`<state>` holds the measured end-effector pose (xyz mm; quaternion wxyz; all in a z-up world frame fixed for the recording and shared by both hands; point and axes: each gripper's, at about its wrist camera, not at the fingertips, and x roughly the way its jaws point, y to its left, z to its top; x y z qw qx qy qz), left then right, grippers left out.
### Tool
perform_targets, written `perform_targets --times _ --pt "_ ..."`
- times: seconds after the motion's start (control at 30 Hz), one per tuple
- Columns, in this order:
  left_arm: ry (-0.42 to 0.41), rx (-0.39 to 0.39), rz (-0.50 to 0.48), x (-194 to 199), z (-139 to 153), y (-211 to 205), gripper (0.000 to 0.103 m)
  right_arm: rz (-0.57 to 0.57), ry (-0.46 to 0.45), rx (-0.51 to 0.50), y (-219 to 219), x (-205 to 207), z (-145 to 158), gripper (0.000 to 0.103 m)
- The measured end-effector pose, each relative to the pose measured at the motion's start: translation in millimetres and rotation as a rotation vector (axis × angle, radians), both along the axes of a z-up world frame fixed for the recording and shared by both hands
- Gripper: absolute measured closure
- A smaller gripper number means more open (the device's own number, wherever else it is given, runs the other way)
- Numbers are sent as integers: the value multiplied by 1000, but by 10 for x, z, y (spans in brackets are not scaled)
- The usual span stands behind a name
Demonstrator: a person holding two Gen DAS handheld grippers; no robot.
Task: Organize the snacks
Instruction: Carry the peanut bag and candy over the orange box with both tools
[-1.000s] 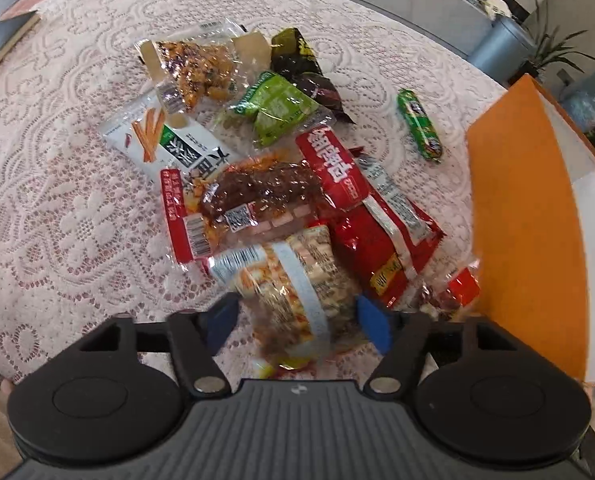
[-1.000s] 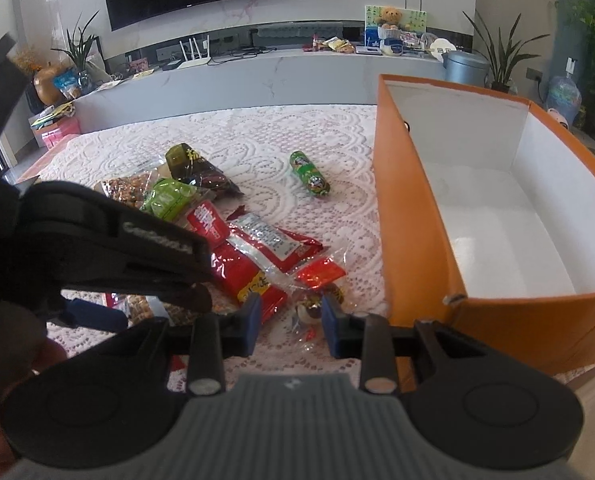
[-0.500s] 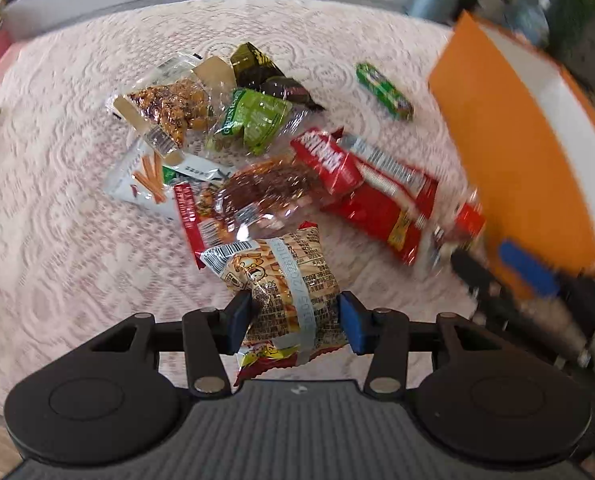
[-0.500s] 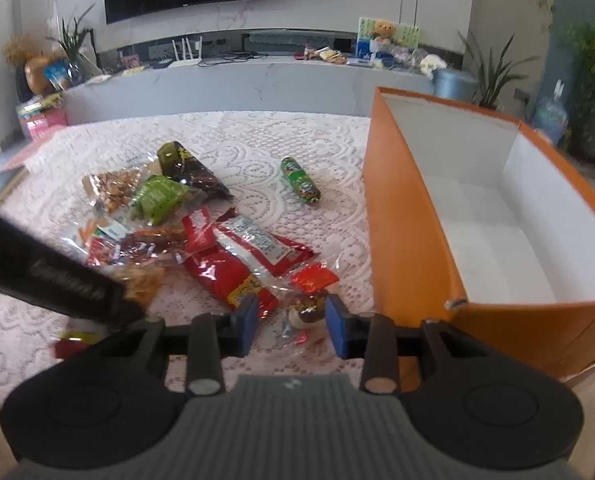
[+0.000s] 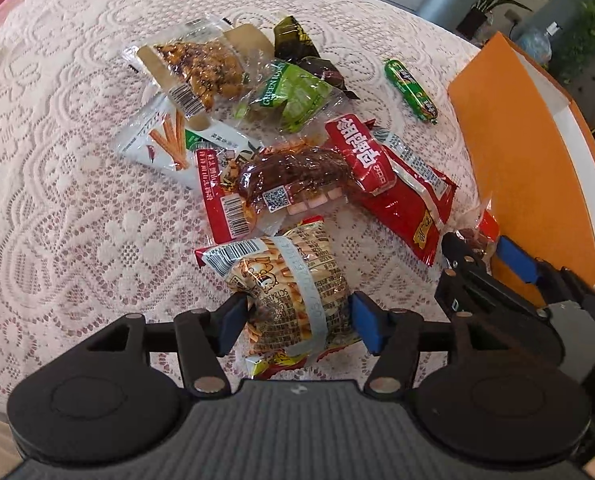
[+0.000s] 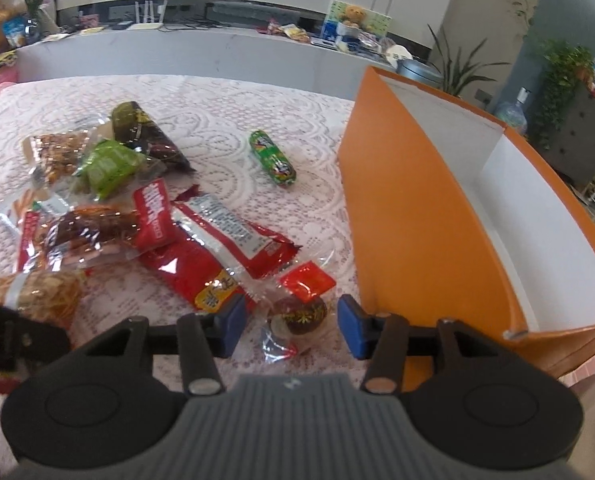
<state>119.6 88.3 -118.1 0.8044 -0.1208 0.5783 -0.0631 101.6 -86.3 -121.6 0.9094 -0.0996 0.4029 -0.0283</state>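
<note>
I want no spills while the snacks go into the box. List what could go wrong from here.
1. The left gripper straddles the crinkly bag of noodle sticks near one end; if lifted there, it may droop or slip.
2. The right gripper, jaws just opening, brackets the small clear-wrapped brown candy; the pads may catch only loose film.
3. That candy lies close to the orange cardboard box; the gripper might bump its wall.

The green snack packet [image 5: 293, 94] carries the words "GREEN" and a further word beginning "LO", partly hidden. The red wrapper [image 5: 363, 155] carries large white Korean lettering. Barcodes and a QR code appear on the noodle-snack bag [image 5: 293, 292] and the sausage packet [image 5: 281, 184]; their digits are illegible.
</note>
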Motion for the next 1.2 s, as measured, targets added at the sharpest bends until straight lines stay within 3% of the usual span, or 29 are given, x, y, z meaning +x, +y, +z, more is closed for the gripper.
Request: perform_targets --times 0.23,0.4,0.47,0.63,0.77,0.93,1.2 --pt "26 -39 33 24 -96 13 24 -24 -10 -25 30 60 -71 57" --pt "38 -98 157 28 -132 91 23 -39 -16 -12 -3 48 -71 67" --pt "18 -91 196 6 -109 104 29 -38 -22 7 -25 35 -50 68" --pt "-2 -56 197 6 -72 66 38 -12 -64 53 -60 -80 61 70" --pt "-27 -25 181 -19 -39 10 52 30 -80 88 -77 -207 174 70" --pt "-76 -20 140 -108 102 -81 55 54 -97 145 -152 -325 346 71" --pt "-185 -23 93 -329 563 -191 55 93 -154 226 -298 -566 716 71"
